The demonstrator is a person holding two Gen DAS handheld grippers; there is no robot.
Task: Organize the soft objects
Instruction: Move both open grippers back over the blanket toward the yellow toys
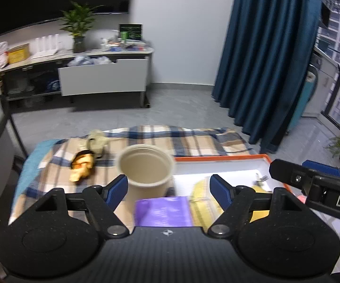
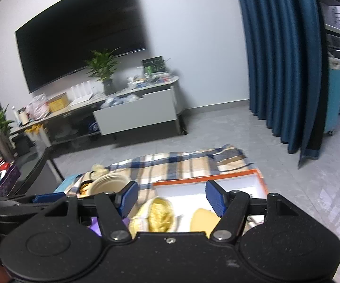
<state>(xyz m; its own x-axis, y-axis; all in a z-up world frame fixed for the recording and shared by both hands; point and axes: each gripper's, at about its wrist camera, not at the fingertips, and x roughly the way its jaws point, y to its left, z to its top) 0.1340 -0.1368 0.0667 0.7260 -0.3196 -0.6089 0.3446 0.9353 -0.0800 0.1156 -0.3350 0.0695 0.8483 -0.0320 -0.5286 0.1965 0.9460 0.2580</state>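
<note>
My left gripper (image 1: 168,186) hangs open over a plaid cloth (image 1: 193,141). A beige cup (image 1: 146,172) stands upright just ahead of its left pad, and the pads do not press on it. A purple pack (image 1: 162,211) lies under the jaws. Left of the cup lie a yellow-brown plush toy (image 1: 82,165) and a pale plush (image 1: 96,141). My right gripper (image 2: 171,195) is open above a white box with an orange rim (image 2: 205,176), over a round yellow soft item (image 2: 160,214) and a flat yellow one (image 2: 201,219). It also enters the left wrist view as the right gripper (image 1: 306,172).
The cloth covers a low surface with tiled floor (image 1: 170,103) beyond. A TV cabinet with an open drawer (image 1: 103,77), a potted plant (image 1: 77,28) and clutter stands at the far wall. A blue curtain (image 1: 264,59) hangs at the right. A dark table (image 2: 28,172) is at the left.
</note>
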